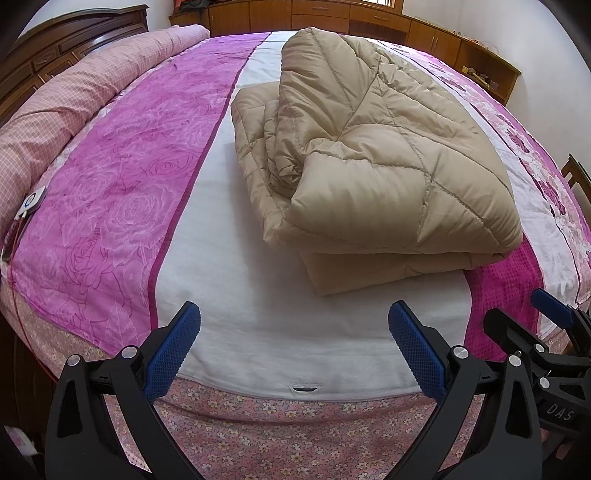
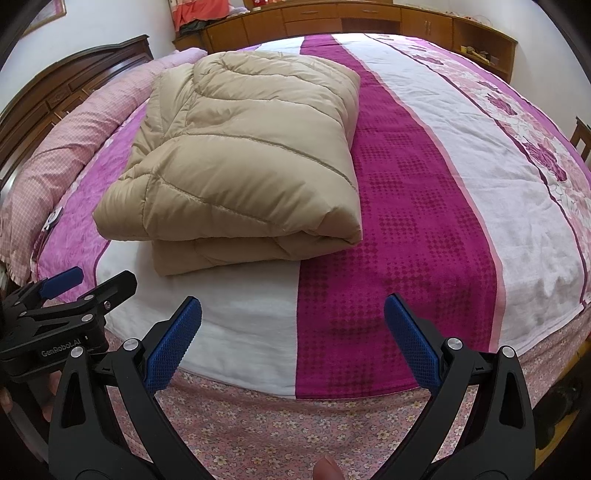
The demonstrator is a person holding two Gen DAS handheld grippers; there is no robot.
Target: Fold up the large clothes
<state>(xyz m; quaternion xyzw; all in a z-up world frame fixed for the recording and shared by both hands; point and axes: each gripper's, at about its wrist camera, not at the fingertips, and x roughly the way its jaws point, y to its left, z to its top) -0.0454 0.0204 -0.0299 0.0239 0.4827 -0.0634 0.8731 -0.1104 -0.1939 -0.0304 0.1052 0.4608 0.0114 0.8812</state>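
Observation:
A beige quilted padded garment [image 1: 373,158] lies folded in a thick stack on the bed; it also shows in the right wrist view [image 2: 240,158]. My left gripper [image 1: 293,317] is open and empty, held over the bed's near edge, short of the garment. My right gripper [image 2: 293,314] is open and empty, also at the near edge, right of the garment. The right gripper shows at the right edge of the left wrist view [image 1: 524,314], and the left gripper at the left edge of the right wrist view [image 2: 94,280].
The bed is covered by a pink, magenta and white striped spread [image 2: 424,184] over a floral sheet [image 1: 295,424]. A pink checked bolster [image 1: 74,96] lies along the dark wooden headboard [image 1: 74,37]. Wooden cabinets [image 2: 369,18] line the far wall. A chair [image 1: 576,177] stands at the right.

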